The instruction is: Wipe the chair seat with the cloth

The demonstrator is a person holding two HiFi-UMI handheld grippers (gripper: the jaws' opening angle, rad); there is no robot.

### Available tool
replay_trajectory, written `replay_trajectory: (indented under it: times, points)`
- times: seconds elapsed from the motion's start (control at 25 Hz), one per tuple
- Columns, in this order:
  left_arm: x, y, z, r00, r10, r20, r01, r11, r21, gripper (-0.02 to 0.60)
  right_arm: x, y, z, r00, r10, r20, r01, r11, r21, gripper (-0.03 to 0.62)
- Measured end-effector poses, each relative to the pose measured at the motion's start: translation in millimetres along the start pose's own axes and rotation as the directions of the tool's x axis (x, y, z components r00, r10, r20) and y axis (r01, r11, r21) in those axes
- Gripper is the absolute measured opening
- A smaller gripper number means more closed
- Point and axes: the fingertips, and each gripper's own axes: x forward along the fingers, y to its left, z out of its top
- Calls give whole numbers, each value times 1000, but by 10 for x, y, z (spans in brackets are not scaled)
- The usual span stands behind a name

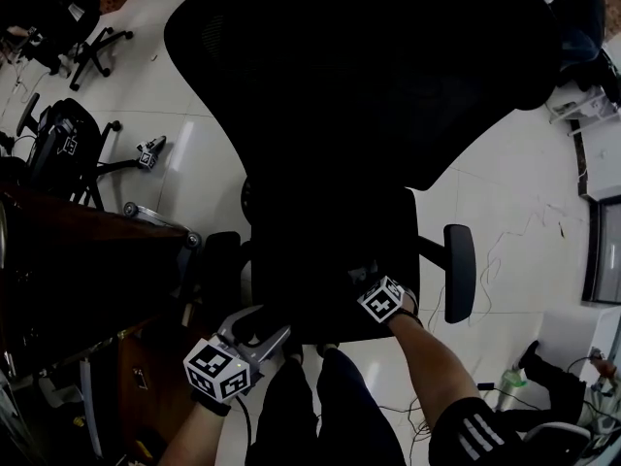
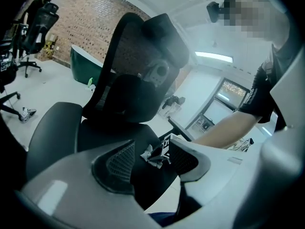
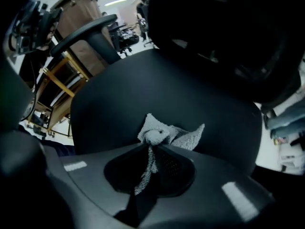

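The black office chair fills the head view, its seat (image 1: 330, 246) in front of me under the tall backrest (image 1: 359, 76). My right gripper (image 1: 364, 280) is at the seat's front edge, shut on a grey cloth (image 3: 164, 133) whose bunched end rests on the seat (image 3: 167, 94). Part of the cloth trails back between the jaws. My left gripper (image 1: 260, 326) hovers open at the seat's front left corner with nothing between its fingers. In the left gripper view the cloth (image 2: 150, 155) shows as a small pale wad on the seat (image 2: 114, 137), in the gap of my left gripper (image 2: 152, 147).
The chair's armrests (image 1: 459, 272) (image 1: 221, 260) flank the seat. A dark wooden desk (image 1: 87, 270) stands close on the left. Other office chairs (image 1: 68, 144) stand on the white tiled floor at the left. My legs (image 1: 320, 406) are just below the seat.
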Motion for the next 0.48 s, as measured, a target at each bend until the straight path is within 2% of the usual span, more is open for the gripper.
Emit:
replay_trajectory:
  times: [0.12,0.24,0.36,0.48]
  points:
    - [3,-25,-1,1000,-3,-8,3,1000,7,242,-116,-210,-282,998,-43,-42,47,995,89,40]
    - [-51,-18,-4,1000,1,-9,-1,1000,11,243,-151,-96,-107,999,-39,3,39,994,106,40]
    - [-138,12,-26,1000,11,-10,-11,1000,14,242,-209,402,412,992,43,121,-49,998,47,41]
    - [-252,62,-67,999,34,-14,-33,999,10,242,-123,1156,908,964,168,205,-163,986,-39,40]
